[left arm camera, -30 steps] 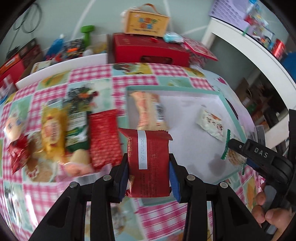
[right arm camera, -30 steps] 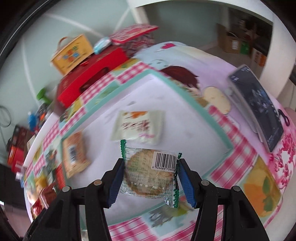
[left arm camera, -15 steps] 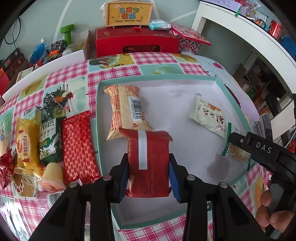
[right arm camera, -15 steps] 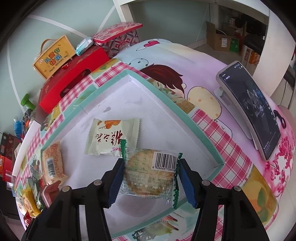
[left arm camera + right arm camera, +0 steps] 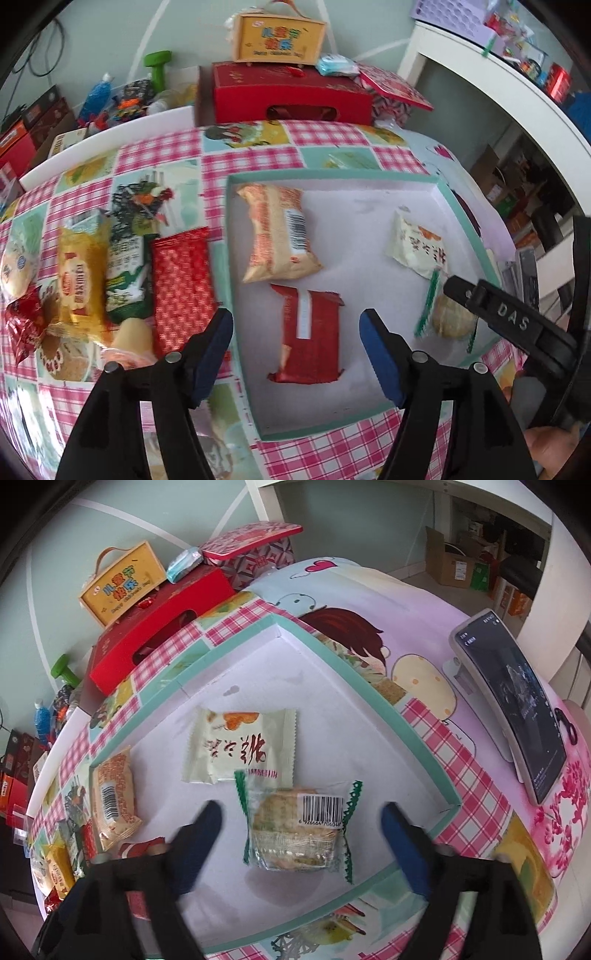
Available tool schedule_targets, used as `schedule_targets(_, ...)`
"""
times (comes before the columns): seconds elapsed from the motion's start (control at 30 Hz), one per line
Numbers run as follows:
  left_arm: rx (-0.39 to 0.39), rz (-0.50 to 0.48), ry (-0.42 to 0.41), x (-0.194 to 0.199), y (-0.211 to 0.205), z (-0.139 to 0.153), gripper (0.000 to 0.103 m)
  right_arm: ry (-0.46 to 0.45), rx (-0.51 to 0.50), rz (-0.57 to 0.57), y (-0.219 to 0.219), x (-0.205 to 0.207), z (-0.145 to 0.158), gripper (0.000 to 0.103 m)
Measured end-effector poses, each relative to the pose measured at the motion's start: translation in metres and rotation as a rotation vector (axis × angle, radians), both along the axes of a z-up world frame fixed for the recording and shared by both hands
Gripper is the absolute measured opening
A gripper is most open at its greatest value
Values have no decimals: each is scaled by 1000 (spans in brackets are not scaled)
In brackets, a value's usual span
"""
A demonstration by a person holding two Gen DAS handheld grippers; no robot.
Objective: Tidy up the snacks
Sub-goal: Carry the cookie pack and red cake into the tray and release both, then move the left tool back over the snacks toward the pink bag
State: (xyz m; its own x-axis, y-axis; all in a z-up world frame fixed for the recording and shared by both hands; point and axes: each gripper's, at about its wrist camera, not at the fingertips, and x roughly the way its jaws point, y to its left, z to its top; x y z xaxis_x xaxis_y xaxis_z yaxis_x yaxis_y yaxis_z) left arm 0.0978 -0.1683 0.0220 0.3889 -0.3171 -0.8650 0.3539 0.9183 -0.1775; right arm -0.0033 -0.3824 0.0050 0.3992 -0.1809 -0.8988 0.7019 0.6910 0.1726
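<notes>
A shallow white tray with a teal rim (image 5: 369, 175) (image 5: 373, 686) lies on the checked tablecloth. Inside it lie an orange snack pack (image 5: 279, 232) (image 5: 112, 797), a pale cream packet (image 5: 417, 245) (image 5: 240, 747), a red packet (image 5: 310, 334) and a clear-wrapped biscuit with green edges (image 5: 295, 825) (image 5: 448, 319). My left gripper (image 5: 295, 343) is opening over the red packet, which lies loose between its blue pads without touching them. My right gripper (image 5: 301, 838) is opening too, and the biscuit lies free between its pads.
Left of the tray lie several more snacks: a red patterned packet (image 5: 181, 284), a green one (image 5: 125, 273), a yellow one (image 5: 79, 280). Red box (image 5: 291, 98) and yellow case (image 5: 280, 38) stand at the table's back. A phone on a stand (image 5: 513, 705) is right of the tray.
Both grippers have spread their jaws. The red packet dropped from the left one and the biscuit from the right one onto the tray floor.
</notes>
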Motion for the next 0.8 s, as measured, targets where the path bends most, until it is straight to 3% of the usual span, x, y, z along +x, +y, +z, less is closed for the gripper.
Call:
schedule_targets(0.1,16,53,11,4,11,-1,72,-5,1,20,4,2,1,95)
schedule_targets(0.2,58,123,35,9,24,-4,78,-3,-4,36,8,4,2,102)
schedule_targets(0.4,81,253,77,14,66,-6,82,-16,-33,95,27,10,10,103)
schedule_targets(0.8,116,383,77,8,149,0,83,-71,-62,273,96,24,23,103)
